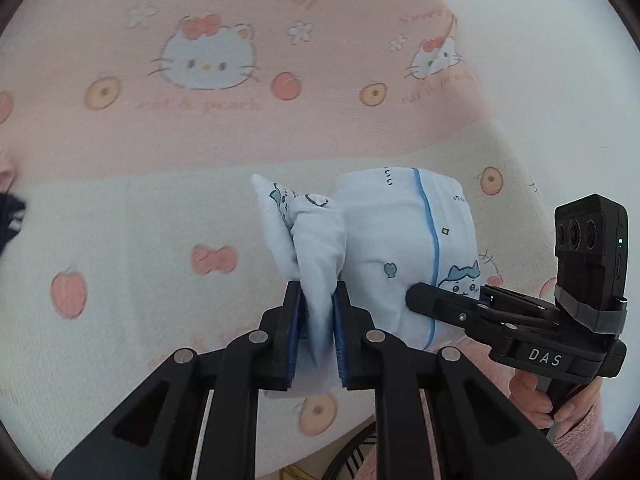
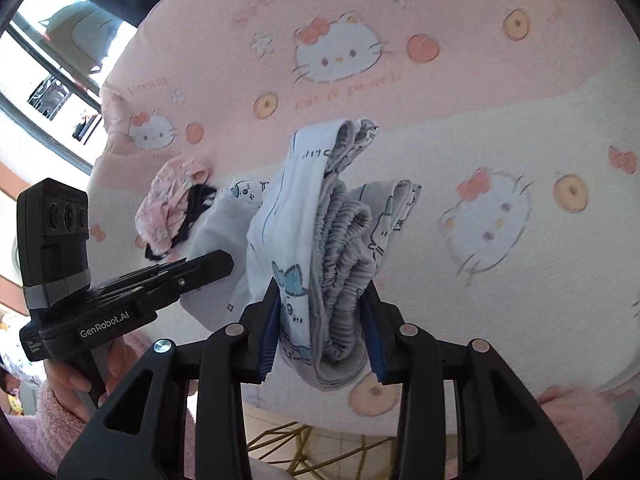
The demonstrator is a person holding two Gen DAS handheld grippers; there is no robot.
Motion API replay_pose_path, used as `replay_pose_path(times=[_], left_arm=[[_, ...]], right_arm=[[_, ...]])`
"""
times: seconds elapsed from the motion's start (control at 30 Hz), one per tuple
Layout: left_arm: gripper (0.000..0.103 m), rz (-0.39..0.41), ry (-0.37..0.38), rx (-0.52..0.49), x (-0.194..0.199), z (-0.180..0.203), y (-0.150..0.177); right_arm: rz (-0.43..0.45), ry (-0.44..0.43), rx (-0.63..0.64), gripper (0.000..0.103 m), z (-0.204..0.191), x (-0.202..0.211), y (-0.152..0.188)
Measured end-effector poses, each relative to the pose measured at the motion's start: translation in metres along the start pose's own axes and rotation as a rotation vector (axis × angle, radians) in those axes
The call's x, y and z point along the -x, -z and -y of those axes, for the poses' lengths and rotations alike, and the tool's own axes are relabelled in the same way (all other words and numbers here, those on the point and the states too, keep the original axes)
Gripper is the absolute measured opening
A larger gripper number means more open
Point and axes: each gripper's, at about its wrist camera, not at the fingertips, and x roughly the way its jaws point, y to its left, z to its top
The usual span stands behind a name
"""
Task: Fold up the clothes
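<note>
now garment [image 1: 400, 248] between grippers (both clamped)

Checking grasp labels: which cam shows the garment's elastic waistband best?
Right wrist. The gathered grey waistband faces that camera, bunched inside the right tool, which is shut on the white printed garment. The left wrist view shows only the garment's smooth printed side and blue piping; no waistband there.

- The pale blue printed cotton garment [image 1: 384, 248] is soft, matt cloth; its gathered grey waistband [image 2: 344, 248] looks ribbed and elastic.
- The pink and cream cartoon-print blanket [image 1: 160, 208] has a fuzzy, matt, finely ribbed weave.
- Both the left hand-held gripper [image 1: 318, 336] and the right hand-held gripper [image 2: 320, 332] are matt black plastic with shiny metal rivets and blue ridged rubbery pads.
- The pink sleeve [image 2: 44, 432] is fluffy fleece.
</note>
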Motion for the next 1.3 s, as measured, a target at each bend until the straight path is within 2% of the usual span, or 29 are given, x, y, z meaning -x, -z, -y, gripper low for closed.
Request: replay_pose_path(times=[0.13, 0.27, 0.37, 0.5, 0.67, 0.77, 0.8, 0.87, 1.0, 1.07, 1.13, 1.27, 1.3], left_arm=[[0.016, -0.006, 0.015, -0.053, -0.046, 0.05, -0.048], [0.016, -0.078, 0.02, -0.021, -0.117, 0.074, -0.085], [0.016, -0.068, 0.03, -0.021, -0.155, 0.088, -0.102], [0.016, -0.078, 0.032, -0.001, -0.205, 0.09, -0.112], [0.016, -0.085, 0.031, 0.048, -0.256, 0.075, -0.107], [0.016, -0.128, -0.021, 0.064, -0.281, 0.059, -0.101], [0.016, -0.147, -0.02, 0.081, -0.285, 0.052, -0.1], [0.016, -0.119, 0.007, 0.098, -0.276, 0.046, -0.1], [0.016, 0.048, -0.01, -0.005, -0.242, 0.063, -0.105], [0.016, 0.025, 0.022, -0.058, -0.246, 0.077, -0.105], [0.016, -0.037, 0.043, -0.114, -0.262, 0.09, -0.101], [0.014, -0.142, -0.021, -0.238, -0.301, 0.094, -0.095], [0.012, -0.154, -0.028, -0.248, -0.305, 0.09, -0.097]], right_arm=[[0.017, 0.098, -0.024, 0.037, 0.049, 0.023, -0.039], [0.011, 0.197, 0.007, 0.037, 0.094, 0.031, -0.077], [0.009, 0.262, 0.028, 0.037, 0.126, 0.022, -0.102], [0.005, 0.274, 0.0, 0.037, 0.172, 0.0, -0.124], [-0.02, 0.289, -0.057, 0.038, 0.23, -0.04, -0.135], [-0.048, 0.304, -0.138, 0.041, 0.271, -0.065, -0.132], [-0.056, 0.291, -0.176, 0.042, 0.284, -0.069, -0.13], [-0.033, 0.197, -0.244, 0.043, 0.302, -0.064, -0.127], [-0.032, 0.249, -0.143, 0.043, 0.29, -0.06, -0.13], [-0.034, 0.284, -0.084, 0.043, 0.283, -0.059, -0.132], [-0.035, 0.318, -0.026, 0.043, 0.276, -0.057, -0.134], [-0.038, 0.386, 0.092, 0.037, 0.261, -0.055, -0.138], [-0.066, 0.415, 0.11, 0.035, 0.265, -0.063, -0.136]])
